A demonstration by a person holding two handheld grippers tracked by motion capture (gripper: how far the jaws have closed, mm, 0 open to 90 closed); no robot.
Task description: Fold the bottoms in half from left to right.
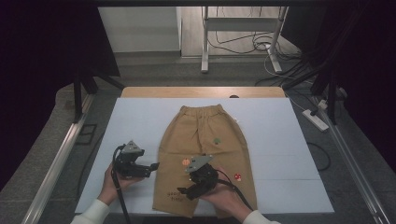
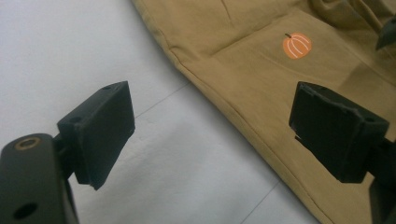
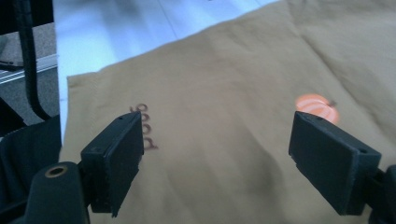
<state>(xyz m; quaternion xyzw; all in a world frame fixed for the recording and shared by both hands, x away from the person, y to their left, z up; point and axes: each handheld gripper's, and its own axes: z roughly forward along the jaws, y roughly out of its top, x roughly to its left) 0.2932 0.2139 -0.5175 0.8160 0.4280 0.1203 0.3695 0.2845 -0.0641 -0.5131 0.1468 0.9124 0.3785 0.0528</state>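
Note:
Tan children's shorts lie flat on the white table cover, waistband at the far end, with small patches: an orange pumpkin, a green one and a red mushroom. My left gripper hovers open just left of the shorts' left leg edge, jaws wide apart with nothing between them. Over the left leg near its hem, the right gripper is open above the fabric, close to the printed brown lettering. A blurred pumpkin patch shows beside its right jaw.
The white table cover spreads around the shorts, with a wooden table edge at the back. Metal rails run along both sides. A power strip and cables lie on the floor at right.

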